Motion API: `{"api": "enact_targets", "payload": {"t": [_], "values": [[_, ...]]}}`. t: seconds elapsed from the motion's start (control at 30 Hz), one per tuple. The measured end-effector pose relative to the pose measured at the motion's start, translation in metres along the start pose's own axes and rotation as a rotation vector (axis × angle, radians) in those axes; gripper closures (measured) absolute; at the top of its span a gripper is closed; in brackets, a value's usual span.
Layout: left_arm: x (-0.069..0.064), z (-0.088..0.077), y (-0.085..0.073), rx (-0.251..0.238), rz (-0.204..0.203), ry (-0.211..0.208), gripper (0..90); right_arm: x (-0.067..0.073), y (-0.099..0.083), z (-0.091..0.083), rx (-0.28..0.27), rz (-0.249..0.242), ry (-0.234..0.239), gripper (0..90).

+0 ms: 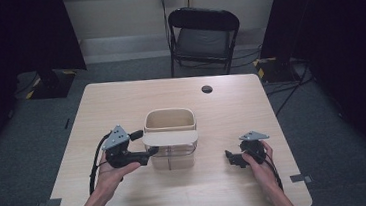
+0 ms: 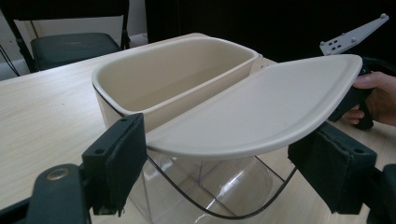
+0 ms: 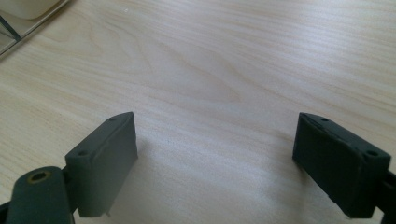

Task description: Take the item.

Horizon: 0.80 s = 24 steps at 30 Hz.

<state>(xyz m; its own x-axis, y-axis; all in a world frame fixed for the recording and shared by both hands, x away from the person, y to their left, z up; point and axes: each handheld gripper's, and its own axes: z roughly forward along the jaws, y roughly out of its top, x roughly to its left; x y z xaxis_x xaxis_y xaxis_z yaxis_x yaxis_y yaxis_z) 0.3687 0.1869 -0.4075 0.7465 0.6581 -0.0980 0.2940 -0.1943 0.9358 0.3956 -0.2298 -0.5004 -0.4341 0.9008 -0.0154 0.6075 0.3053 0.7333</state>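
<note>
A clear tub (image 1: 175,160) stands mid-table with a beige inner basket (image 1: 170,118) in its far half. A beige oval lid (image 1: 170,138) lies level across the tub's near half. My left gripper (image 1: 144,146) reaches in from the left, one jaw on each side of the lid's left end. In the left gripper view the lid (image 2: 261,107) spans the gap, with both pads against its edges, and my left gripper (image 2: 217,158) is shut on it. My right gripper (image 1: 231,159) rests on the table right of the tub, and in its own view my right gripper (image 3: 215,154) is open over bare wood.
The wooden table (image 1: 121,103) has a round cable hole (image 1: 207,89) near its far edge. A black folding chair (image 1: 204,36) stands behind it. Dark stands flank the table on the floor. A corner of the tub (image 3: 18,23) is in the right gripper view.
</note>
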Motion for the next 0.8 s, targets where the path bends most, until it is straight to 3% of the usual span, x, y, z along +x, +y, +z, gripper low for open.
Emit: {"api": "enact_targets", "payload": {"t": [0.8], "values": [[0.003,0.0,0.0048,-0.003,0.005,-0.011,19.2,0.0,0.0,0.0,0.0,0.0,0.0,13.1]]}}
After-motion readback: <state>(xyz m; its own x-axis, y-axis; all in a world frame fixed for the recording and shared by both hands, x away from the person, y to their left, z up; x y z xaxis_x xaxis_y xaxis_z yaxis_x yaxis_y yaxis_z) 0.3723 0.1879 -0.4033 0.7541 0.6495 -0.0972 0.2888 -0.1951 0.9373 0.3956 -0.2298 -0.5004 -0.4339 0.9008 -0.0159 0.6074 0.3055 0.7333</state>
